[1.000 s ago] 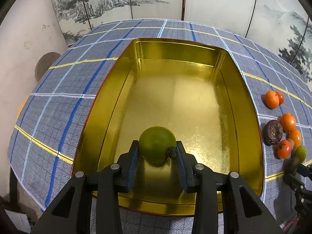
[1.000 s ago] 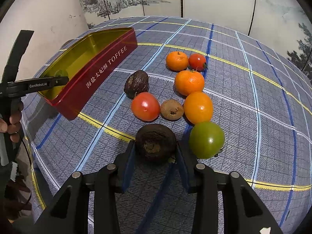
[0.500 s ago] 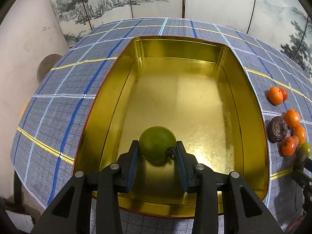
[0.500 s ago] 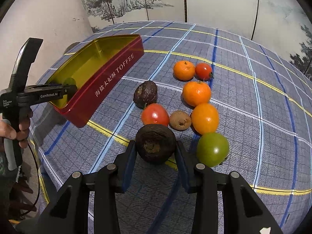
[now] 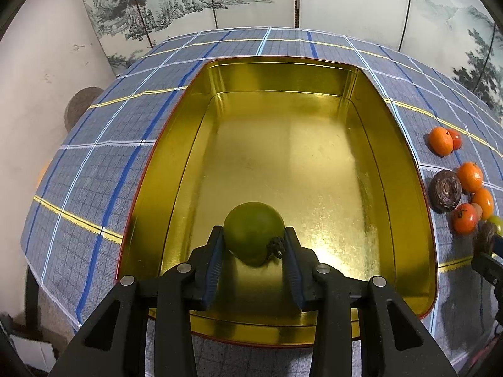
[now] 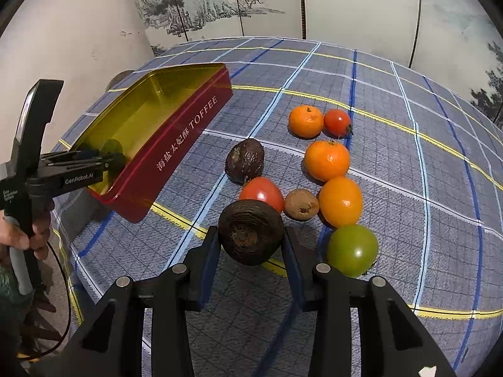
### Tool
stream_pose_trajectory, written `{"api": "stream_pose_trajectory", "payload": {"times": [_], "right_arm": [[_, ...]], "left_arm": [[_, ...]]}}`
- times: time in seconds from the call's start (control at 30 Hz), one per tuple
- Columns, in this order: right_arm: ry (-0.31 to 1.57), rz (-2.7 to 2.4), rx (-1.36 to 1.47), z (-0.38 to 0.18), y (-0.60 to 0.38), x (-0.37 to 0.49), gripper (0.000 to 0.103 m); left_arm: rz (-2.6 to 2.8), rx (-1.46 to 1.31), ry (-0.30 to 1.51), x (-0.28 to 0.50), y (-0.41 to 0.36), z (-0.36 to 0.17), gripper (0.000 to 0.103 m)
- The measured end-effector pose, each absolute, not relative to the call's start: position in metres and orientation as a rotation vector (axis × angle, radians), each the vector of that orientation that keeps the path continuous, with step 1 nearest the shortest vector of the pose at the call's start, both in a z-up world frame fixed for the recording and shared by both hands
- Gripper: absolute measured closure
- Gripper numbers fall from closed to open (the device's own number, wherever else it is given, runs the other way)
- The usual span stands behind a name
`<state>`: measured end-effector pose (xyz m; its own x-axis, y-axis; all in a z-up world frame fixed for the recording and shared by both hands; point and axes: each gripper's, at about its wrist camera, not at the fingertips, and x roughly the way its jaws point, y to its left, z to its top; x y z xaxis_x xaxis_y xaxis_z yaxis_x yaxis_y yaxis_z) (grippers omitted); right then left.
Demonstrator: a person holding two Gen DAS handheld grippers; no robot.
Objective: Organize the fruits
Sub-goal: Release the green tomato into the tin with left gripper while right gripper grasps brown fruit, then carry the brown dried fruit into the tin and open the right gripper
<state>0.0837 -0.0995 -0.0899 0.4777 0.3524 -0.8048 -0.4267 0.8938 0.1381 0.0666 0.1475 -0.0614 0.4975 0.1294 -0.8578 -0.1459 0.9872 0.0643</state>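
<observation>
We see the green fruit (image 5: pixel 254 233) low inside the tin (image 5: pixel 405 188), at its near end, between the two pads of the left gripper (image 5: pixel 253 251). Both pads touch its sides, so this claw is grasping the fruit. The fruit is almost round, and its dark stem (image 5: pixel 276 246) points toward the right pad and a little toward us. Whether it rests on the gold floor we cannot tell.

The tin is long, and its long axis goes away from the left camera. In the right view its red wall (image 6: pixel 176 154) carries the word TOFFEE.

The right gripper (image 6: pixel 251 245) is clenched on a dark fruit (image 6: pixel 251 235), whose stem end faces the camera. Just beside it lie a tomato (image 6: pixel 262 191), a small brown fruit (image 6: pixel 301 204) and a green tomato (image 6: pixel 352 249). Behind them we see three oranges (image 6: pixel 327 160), a small red tomato (image 6: pixel 337 122) and another dark fruit (image 6: pixel 245 160), all on the checked cloth (image 6: pixel 408 163).
</observation>
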Motion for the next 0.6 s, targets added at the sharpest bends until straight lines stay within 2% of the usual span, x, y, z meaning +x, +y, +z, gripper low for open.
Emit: {"api": "stream_pose_trajectory", "payload": {"times": [0.17,0.2,0.27,0.3,0.6], "right_arm": [[0.96,0.474,-0.081,-0.088,-0.099,0.086,0.067],[0.959,0.474,-0.079,-0.088,-0.099,0.086,0.067],[0.956,0.474,-0.079,-0.086,-0.099,0.087,0.067],[0.954,0.474,-0.078,-0.086,-0.099,0.088,0.067],[0.921,0.495,-0.084,-0.073,-0.089,0.096,0.067]], "left_arm": [[0.163,-0.04,1.037,0.065,0.149,-0.061,0.061],[0.159,-0.052,1.033,0.065,0.15,-0.06,0.059],[0.159,-0.058,1.022,0.064,0.15,-0.057,0.047],[0.162,-0.055,1.016,0.063,0.15,-0.055,0.045],[0.141,-0.08,0.931,0.052,0.153,-0.025,0.043]]}}
